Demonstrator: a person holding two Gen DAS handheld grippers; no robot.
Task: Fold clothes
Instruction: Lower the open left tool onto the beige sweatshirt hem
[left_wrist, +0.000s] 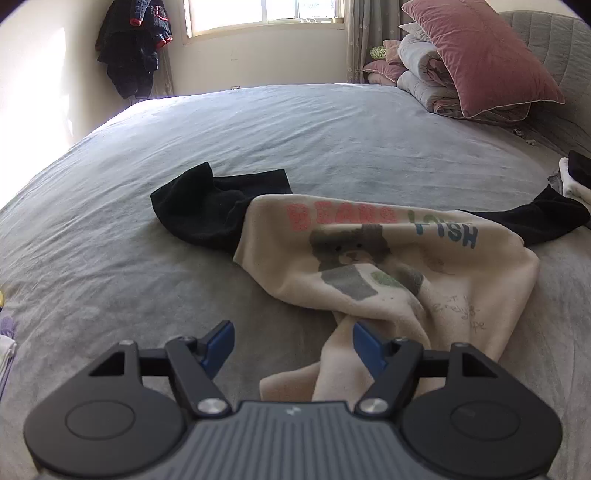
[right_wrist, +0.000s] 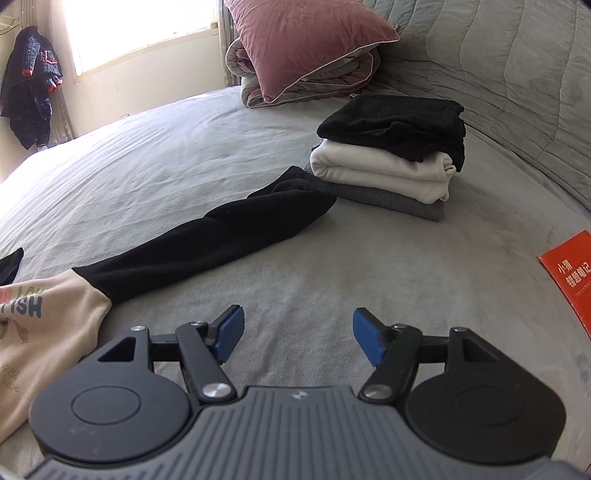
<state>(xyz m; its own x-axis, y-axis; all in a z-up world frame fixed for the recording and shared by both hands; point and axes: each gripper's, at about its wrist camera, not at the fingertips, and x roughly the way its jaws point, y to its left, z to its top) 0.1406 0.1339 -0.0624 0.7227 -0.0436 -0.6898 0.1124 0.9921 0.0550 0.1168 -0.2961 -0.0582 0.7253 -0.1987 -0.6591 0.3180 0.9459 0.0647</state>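
A cream sweatshirt (left_wrist: 391, 266) with black sleeves and a bear print lies crumpled on the grey bed (left_wrist: 147, 258), its body bunched toward the near edge and its sleeves flung out to either side. The left tool (left_wrist: 293, 343) hovers with its blue pads spread wide, holding nothing; the bunched hem lies just under and beside its right-hand pad, though whether that pad touches the cloth I cannot tell. The right tool (right_wrist: 297, 334) is likewise spread and empty, over bare bed, with the right sleeve (right_wrist: 207, 240) stretching away ahead of it toward a stack of folded clothes (right_wrist: 391, 155) near the headboard.

The step in hand looks like the start of a new garment — three pieces are already stacked, and this one is not yet laid flat. The next move probably calls for each tool to pinch a corner of the hem or a shoulder and draw the body out smooth — the fabric is soft and will drag and wrinkle unless both sides are pulled evenly. A red booklet (right_wrist: 569, 273) lies off to the right, well apart from the work.
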